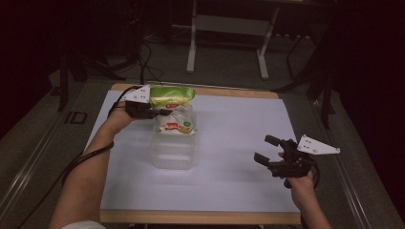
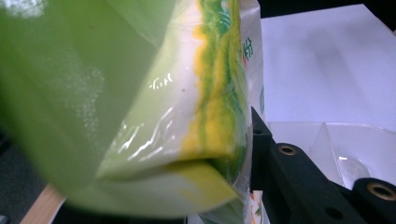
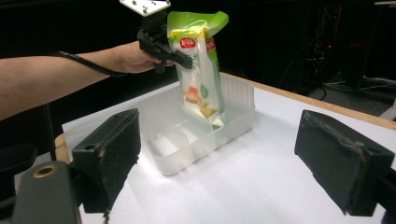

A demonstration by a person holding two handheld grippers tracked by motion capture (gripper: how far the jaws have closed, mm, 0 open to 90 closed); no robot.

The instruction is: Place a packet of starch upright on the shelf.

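We hold the bag over the tub, its foot already inside.

The table (image 1: 239, 143) is bare but for the clear tub (image 3: 205, 135), thin-walled and light, likely to slide if nudged. The bag (image 3: 198, 65) looks soft, glossy and slippery, so we judge the upper part the best hold; our left gripper (image 3: 163, 44) pinches it there. Our right gripper (image 1: 274, 155) waits wide apart, holding nothing, well clear. Nothing blocks the way down.
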